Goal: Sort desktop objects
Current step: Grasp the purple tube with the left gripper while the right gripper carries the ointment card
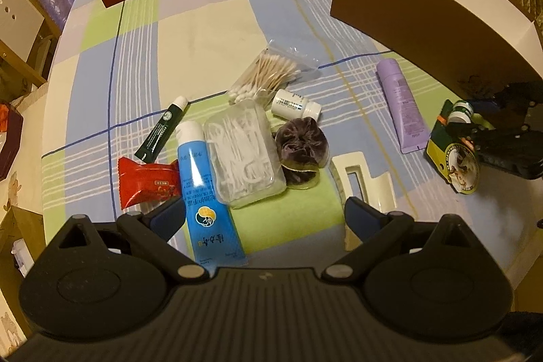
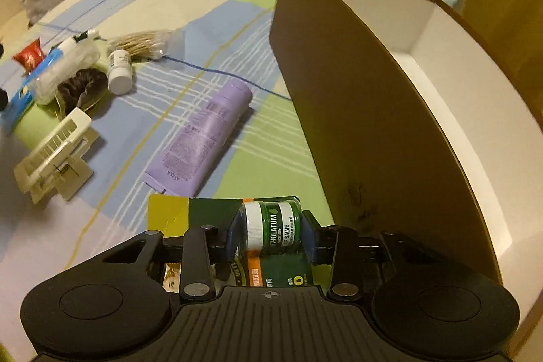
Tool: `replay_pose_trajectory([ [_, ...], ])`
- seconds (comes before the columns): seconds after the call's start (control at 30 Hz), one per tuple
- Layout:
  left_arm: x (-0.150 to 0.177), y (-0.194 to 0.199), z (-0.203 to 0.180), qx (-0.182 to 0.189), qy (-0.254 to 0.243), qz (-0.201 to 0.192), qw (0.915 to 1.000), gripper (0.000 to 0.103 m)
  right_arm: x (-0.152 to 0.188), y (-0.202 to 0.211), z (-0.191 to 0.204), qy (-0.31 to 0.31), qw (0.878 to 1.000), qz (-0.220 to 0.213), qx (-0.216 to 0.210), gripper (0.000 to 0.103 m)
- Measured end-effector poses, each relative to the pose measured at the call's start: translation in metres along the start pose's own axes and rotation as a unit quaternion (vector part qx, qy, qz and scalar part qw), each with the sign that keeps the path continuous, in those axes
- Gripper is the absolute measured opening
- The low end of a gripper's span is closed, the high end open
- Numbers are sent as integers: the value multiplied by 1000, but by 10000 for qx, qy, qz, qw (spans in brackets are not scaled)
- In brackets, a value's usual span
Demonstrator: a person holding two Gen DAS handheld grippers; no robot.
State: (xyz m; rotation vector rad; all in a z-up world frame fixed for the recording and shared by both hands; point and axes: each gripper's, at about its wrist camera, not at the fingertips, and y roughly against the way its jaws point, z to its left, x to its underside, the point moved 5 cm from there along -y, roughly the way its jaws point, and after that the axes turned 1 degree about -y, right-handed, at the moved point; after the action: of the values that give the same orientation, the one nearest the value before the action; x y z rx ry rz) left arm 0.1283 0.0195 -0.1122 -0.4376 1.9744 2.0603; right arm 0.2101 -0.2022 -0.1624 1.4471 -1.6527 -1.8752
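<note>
Green lip-salve pack (image 2: 271, 234) is clamped across its jar in your right gripper (image 2: 273, 234), beside the brown box (image 2: 339, 111) for dropping in; your left gripper (image 1: 264, 216) hangs open over the clutter.

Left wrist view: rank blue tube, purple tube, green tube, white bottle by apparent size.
1. Blue tube, though it lies nearest the camera
2. Purple tube
3. Green tube
4. White bottle

Fisheye distortion makes true sizes unsure.
</note>
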Motion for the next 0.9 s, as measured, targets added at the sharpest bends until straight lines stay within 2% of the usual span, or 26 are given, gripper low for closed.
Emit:
replay_pose_trajectory([
  [0.23, -11, -6, -18, 238, -228, -1, 9995, 98, 42, 35, -7, -1125, 9920, 576, 51, 36],
  [0.37, -27, -12, -40, 468, -514, -95, 9975, 98, 71, 53, -33, -1932, 9787, 599, 348, 36],
  [0.5, -53, -23, -73, 738, -782, -216, 9940, 98, 86, 63, -61, -2558, 9637, 478, 595, 36],
  [0.57, -66, -32, -91, 849, -865, -278, 9922, 98, 90, 67, -69, -2637, 9612, 423, 699, 36],
  [0.7, -90, -54, -119, 819, -979, -356, 9912, 97, 97, 72, -80, -2798, 9562, 334, 787, 36],
  [0.9, -108, -90, -133, 746, -923, -171, 9928, 89, 108, 80, -89, -2937, 9528, 255, 720, 36],
])
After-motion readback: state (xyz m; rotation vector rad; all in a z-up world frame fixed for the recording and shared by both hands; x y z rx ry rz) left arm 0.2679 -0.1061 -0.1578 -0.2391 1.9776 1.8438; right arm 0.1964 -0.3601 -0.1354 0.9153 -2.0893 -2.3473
